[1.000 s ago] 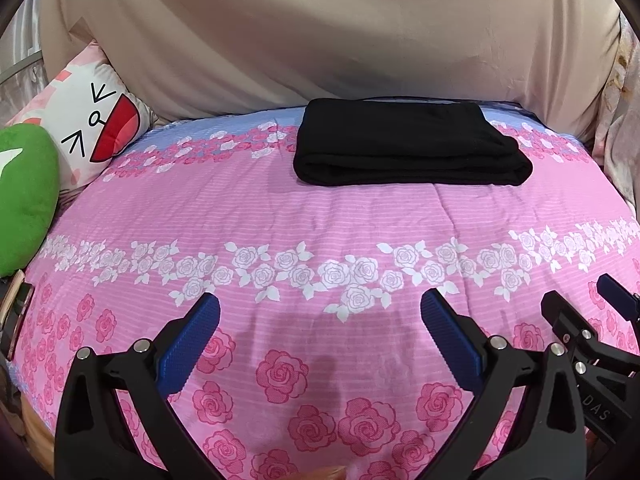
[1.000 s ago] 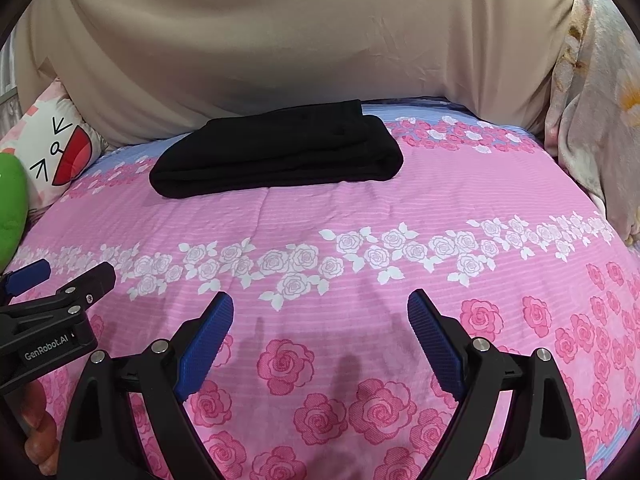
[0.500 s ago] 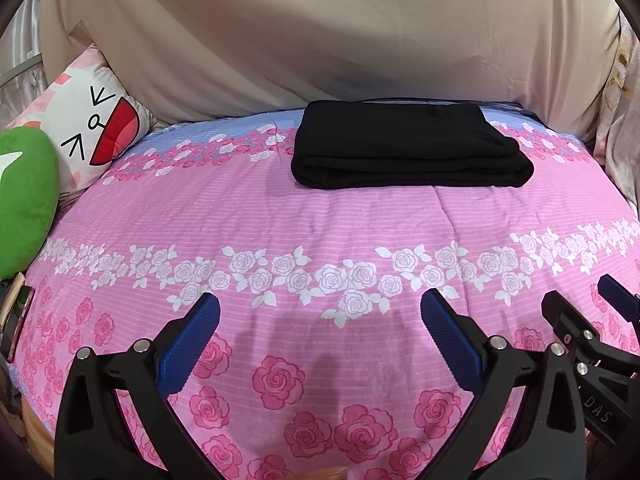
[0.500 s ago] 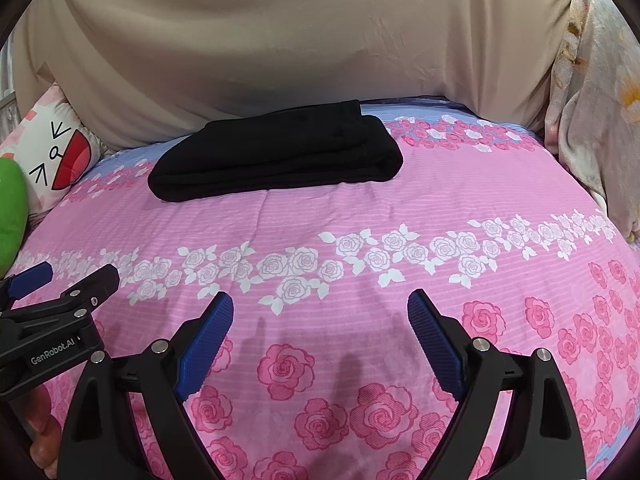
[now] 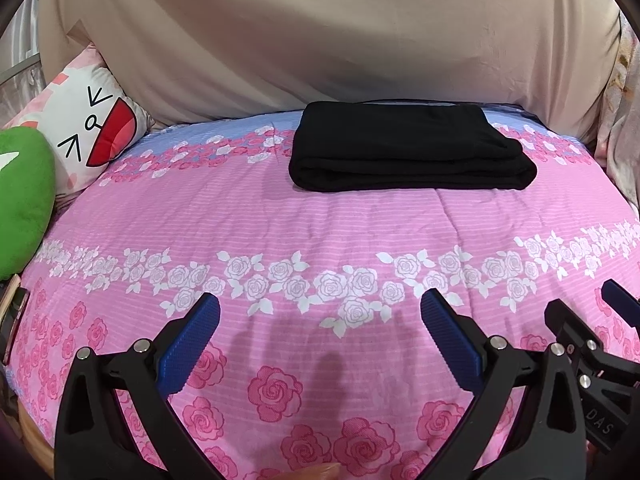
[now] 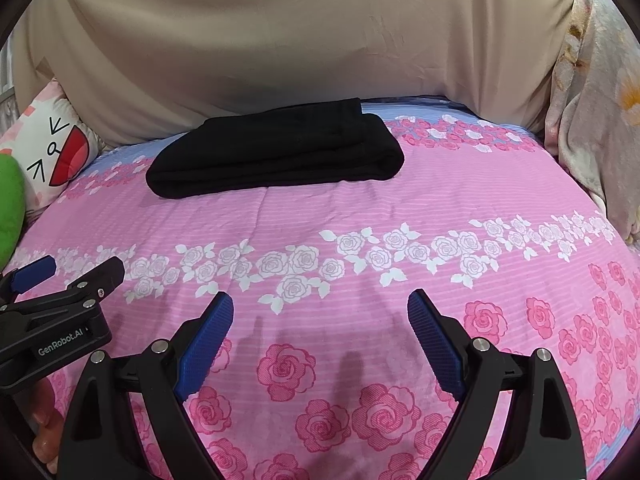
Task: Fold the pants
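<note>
Folded pants (image 5: pixel 408 148) lie on the bed (image 5: pixel 360 232); left claw (image 5: pixel 320 336) and right claw (image 6: pixel 320 332) hover agape, empty. Withdraw without snagging.

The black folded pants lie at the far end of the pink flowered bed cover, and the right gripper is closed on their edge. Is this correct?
Not quite. The black folded pants do lie at the far end of the pink flowered bed cover, but the right gripper is not closed on them: the right wrist view shows its jaws standing wide open and empty, well short of the pants.
</note>
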Available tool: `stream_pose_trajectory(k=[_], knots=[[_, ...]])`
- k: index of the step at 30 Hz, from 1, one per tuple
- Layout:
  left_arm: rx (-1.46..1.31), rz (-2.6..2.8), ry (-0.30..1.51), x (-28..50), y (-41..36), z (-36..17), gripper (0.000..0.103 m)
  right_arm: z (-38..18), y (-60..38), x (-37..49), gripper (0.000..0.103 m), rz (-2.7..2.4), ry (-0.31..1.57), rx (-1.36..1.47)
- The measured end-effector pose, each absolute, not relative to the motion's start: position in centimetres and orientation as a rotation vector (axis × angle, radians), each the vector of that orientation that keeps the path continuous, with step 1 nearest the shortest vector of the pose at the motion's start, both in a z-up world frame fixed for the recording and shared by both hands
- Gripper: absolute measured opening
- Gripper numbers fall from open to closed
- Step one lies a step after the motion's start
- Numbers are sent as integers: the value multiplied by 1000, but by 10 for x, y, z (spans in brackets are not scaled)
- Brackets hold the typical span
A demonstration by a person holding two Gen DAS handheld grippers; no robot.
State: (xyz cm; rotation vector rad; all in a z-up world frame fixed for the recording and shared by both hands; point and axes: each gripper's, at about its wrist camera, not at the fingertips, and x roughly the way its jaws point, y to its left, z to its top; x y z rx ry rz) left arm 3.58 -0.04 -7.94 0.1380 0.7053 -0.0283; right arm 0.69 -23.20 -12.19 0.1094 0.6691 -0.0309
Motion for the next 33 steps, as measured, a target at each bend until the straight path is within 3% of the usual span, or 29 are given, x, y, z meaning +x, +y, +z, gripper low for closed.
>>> stream_pose_trajectory(k=[33], knots=[[141, -37, 721, 43, -6, -93, 98, -127, -234, 11, 87, -43, 691, 118]])
